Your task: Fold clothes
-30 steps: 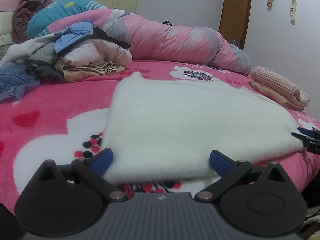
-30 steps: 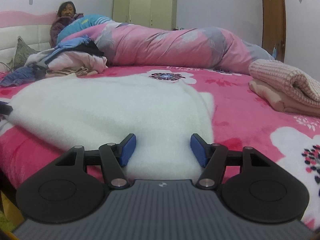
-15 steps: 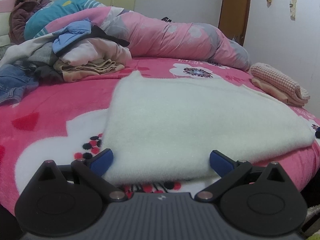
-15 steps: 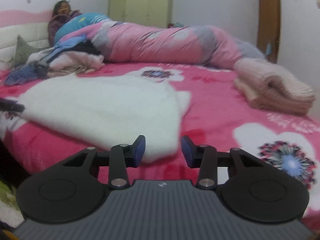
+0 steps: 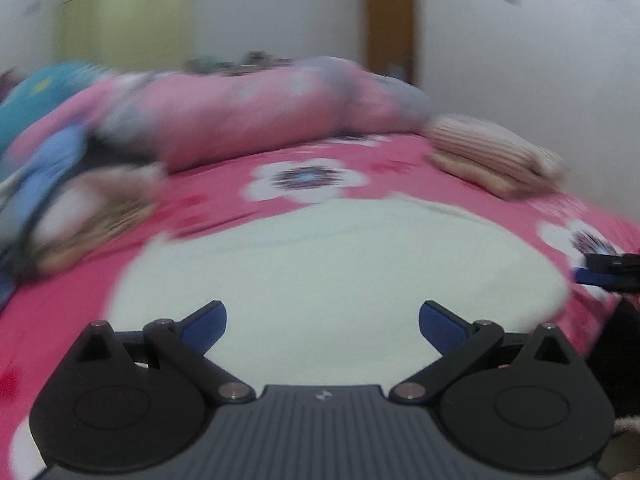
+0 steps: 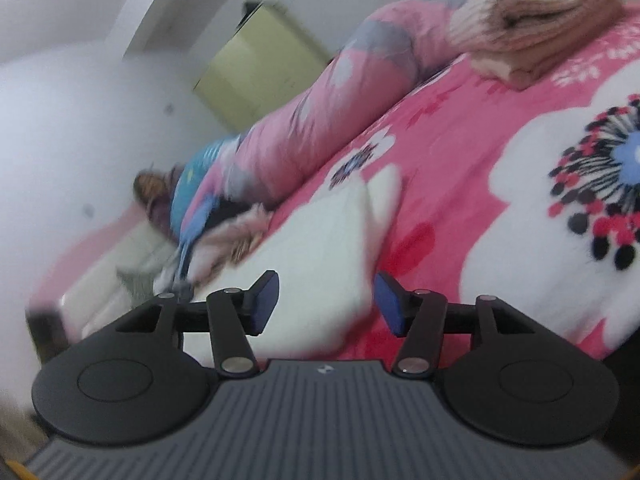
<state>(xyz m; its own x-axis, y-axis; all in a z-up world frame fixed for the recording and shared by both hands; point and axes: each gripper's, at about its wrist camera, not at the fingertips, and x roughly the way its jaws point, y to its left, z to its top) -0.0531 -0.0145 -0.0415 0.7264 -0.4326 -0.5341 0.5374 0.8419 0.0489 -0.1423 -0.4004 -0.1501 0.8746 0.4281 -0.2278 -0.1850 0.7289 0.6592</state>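
On the pink floral bed point(image 5: 224, 216) lay a white garment point(image 5: 328, 272); the left gripper point(image 5: 322, 322) stood spread at six o'clock, the right gripper point(image 6: 326, 300) was opening, pinching nothing.

1. the view is tilted, so the pink flowered bedspread point(image 6: 460, 184) slopes across it.
2. the right gripper point(image 6: 326, 300) has its jaws opening, a corner of the white fleece cloth point(image 6: 320, 248) between the blue pads point(image 6: 266, 296), not pinched.
3. a folded knit sweater point(image 6: 536, 12) lies far off.
4. a rolled pink quilt point(image 6: 320, 116) lies behind.
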